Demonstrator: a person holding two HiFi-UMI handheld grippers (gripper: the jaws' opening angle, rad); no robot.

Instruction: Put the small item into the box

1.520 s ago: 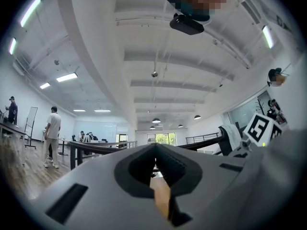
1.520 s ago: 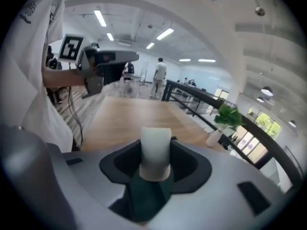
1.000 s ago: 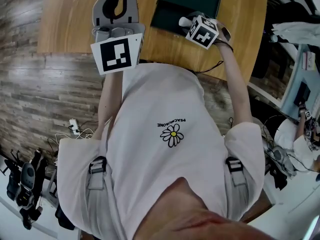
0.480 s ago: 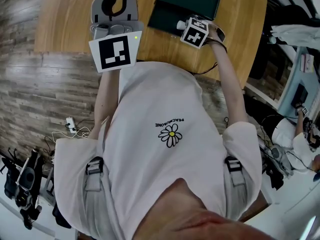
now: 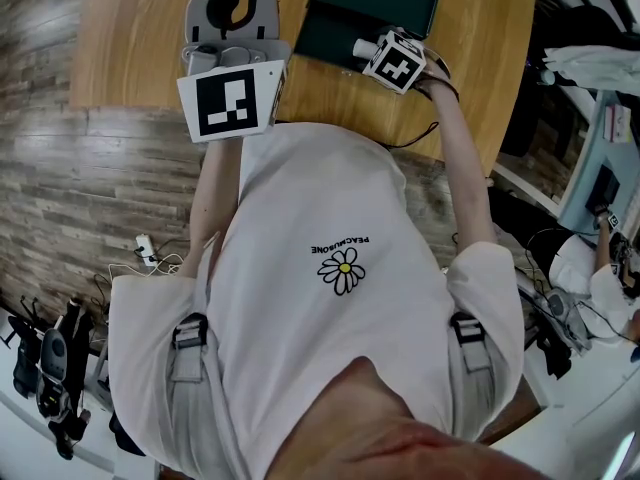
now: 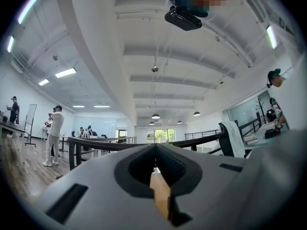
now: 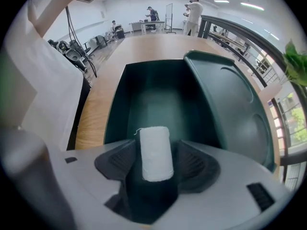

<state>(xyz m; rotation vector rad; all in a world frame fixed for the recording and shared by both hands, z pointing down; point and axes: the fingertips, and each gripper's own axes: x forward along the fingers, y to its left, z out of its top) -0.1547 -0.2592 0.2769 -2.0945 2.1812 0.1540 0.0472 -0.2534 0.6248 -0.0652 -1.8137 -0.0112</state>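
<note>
The small white cloth-wound roll (image 7: 156, 152) sits between the opening jaws of the right gripper (image 7: 157, 164), and the pads look clear of it on both sides. It seems poised over the near end of the open dark green plastic box (image 7: 153, 97), whose lid (image 7: 225, 104) lies to the right. The release should go best with the gripper held steady over the cavity until the roll drops. The left gripper (image 6: 156, 171), jaws together and empty, waits at the left.
</note>
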